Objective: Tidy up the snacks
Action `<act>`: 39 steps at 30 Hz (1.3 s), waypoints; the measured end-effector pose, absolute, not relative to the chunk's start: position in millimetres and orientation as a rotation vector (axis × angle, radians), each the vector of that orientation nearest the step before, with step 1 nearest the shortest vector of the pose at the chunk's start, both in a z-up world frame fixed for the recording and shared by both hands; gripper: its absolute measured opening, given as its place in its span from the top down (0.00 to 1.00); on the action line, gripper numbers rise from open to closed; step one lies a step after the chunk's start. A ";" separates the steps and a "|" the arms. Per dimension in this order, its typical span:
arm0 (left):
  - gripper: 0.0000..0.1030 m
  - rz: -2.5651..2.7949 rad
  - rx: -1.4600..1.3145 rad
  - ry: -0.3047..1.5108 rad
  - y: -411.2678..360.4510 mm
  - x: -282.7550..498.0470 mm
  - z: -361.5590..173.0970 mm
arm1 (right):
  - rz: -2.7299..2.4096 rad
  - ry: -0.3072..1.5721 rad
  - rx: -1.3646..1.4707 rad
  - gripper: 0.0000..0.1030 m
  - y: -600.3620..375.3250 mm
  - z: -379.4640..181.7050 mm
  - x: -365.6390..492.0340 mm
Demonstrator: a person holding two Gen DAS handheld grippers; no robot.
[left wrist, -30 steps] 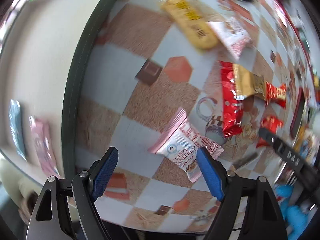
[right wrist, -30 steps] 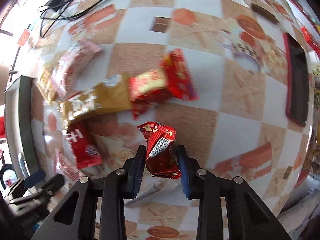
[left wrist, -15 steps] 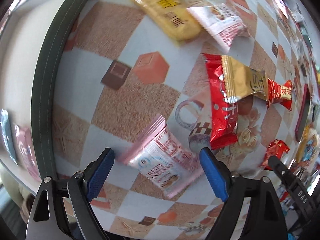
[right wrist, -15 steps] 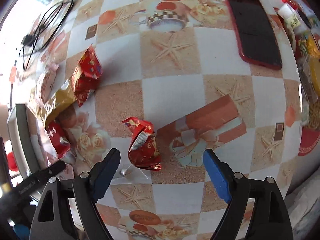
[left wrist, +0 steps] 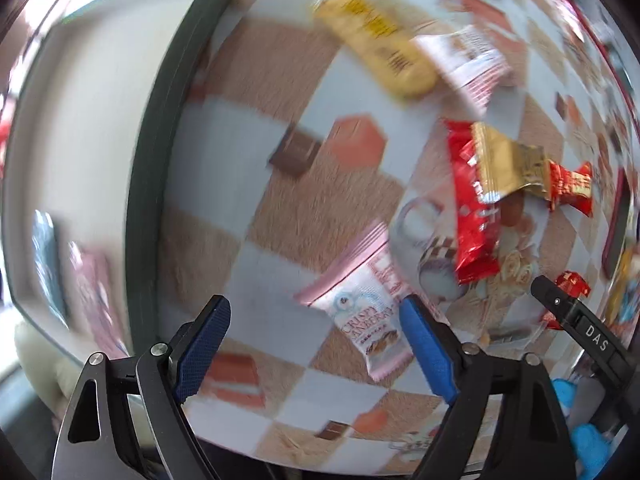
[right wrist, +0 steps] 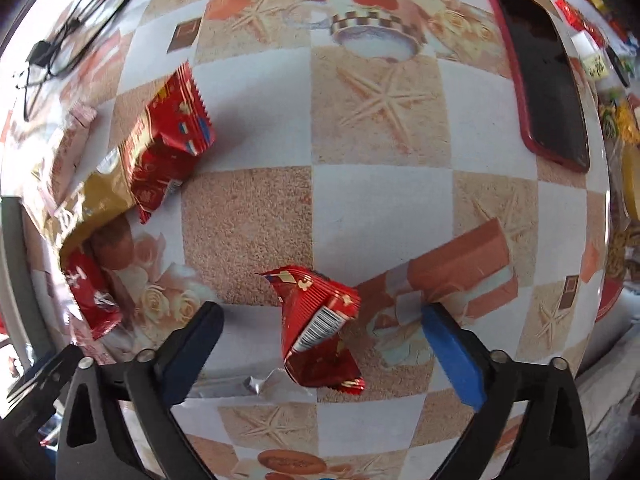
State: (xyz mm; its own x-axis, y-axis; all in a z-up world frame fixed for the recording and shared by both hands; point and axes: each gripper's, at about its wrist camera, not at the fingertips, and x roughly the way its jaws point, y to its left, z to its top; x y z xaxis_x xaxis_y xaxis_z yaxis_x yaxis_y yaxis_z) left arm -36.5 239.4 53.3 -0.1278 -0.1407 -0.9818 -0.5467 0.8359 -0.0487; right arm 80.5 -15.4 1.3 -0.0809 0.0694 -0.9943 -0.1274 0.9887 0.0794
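Observation:
My left gripper (left wrist: 316,340) is open above the checkered tablecloth. A pink and white cranberry snack packet (left wrist: 366,312) lies by its right finger (left wrist: 424,354). Beyond lie a red packet (left wrist: 474,216), a gold packet (left wrist: 506,164), a yellow bar (left wrist: 376,42) and a white packet (left wrist: 466,62). My right gripper (right wrist: 320,344) is open, with a small crumpled red snack packet (right wrist: 316,332) lying on the cloth between its fingers, untouched. A red and gold packet (right wrist: 168,144) lies to the left in that view.
A dark-rimmed tray (left wrist: 156,128) holding a blue and a pink packet (left wrist: 94,292) sits left of the table. A red-cased phone (right wrist: 540,72) lies at the far right. Black cables (right wrist: 68,28) lie at the far left corner.
My right gripper opened and let the small red packet go onto the cloth. My left gripper, open, shifted over the pink cranberry packet; its view is blurred by motion.

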 end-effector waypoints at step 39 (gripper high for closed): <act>0.48 -0.069 0.111 1.641 135.1 -75.0 75.3 | 0.162 1.650 0.051 0.70 -71.4 -3.7 -30.3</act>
State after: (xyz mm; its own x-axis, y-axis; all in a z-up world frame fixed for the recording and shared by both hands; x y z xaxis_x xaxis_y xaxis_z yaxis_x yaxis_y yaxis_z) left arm -75.0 135.1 75.3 -0.0709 0.0308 -0.9970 0.1142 0.9932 0.0226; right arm -30.3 -71.4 -3.7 -0.0866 0.1308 -0.9876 -0.0644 0.9885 0.1366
